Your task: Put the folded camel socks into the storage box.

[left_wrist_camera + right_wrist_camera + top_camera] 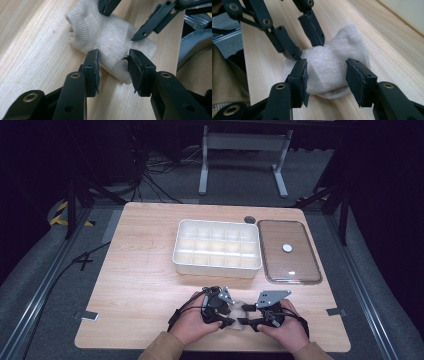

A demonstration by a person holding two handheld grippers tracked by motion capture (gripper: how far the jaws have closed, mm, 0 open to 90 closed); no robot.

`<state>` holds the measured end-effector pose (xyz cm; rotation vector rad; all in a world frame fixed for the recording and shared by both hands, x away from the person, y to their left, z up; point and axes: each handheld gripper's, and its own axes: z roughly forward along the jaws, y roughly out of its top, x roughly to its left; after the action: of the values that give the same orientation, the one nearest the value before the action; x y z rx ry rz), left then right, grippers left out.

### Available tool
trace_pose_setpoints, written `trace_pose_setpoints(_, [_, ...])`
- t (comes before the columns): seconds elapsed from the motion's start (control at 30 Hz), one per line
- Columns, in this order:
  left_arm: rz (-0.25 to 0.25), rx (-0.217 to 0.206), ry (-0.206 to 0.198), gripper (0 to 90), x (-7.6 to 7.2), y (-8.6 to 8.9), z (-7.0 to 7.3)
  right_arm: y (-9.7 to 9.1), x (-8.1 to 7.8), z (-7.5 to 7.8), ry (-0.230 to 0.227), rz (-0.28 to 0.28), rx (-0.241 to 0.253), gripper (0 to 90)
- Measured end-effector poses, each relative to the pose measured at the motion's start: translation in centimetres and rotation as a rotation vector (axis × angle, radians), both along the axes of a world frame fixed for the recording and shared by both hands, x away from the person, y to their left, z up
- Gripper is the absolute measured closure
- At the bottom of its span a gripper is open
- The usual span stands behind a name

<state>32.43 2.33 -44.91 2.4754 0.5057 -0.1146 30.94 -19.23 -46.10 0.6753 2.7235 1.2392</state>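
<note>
Behind grippers, seemingly empty tray [218, 265].

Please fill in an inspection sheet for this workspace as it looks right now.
Surface: pale wooden table, bare across its left half.
Job's things: rolled beige sock lying at the near edge between both grippers.
Clutter: white compartment tray with nothing seen in its cells; clear lid flat to its right, with a white round piece on it.
Grippers: left gripper and right gripper both open, jaws straddling the sock, pads not pressing.
Cables: black cable trailing from the left gripper; a tangle on the floor beyond the table.
Surroundings: grey floor, white stand legs, dark background.
</note>
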Motion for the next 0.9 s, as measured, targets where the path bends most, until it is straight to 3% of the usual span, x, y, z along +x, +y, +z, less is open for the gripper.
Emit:
trace_pose_setpoints(0.2, [-0.001,0.002,0.008,61.0,0.0,0.0,0.0,-0.1,0.3,-0.4,0.004,0.02,-0.015,49.5])
trace_pose_setpoints(0.4, [0.008,0.005,0.016,60.9,-0.1,-0.1,-0.2,-0.6,0.9,-1.2,0.059,0.018,0.027,48.0])
trace_pose_setpoints(0.7, [0.015,-0.006,-0.026,61.3,-0.3,0.1,0.3,-0.4,0.9,-0.7,0.018,0.018,-0.018,43.9])
trace_pose_setpoints(0.9, [0.045,-0.023,-0.029,60.8,0.1,1.6,1.1,-0.5,1.0,-0.5,0.004,0.012,-0.036,42.6])
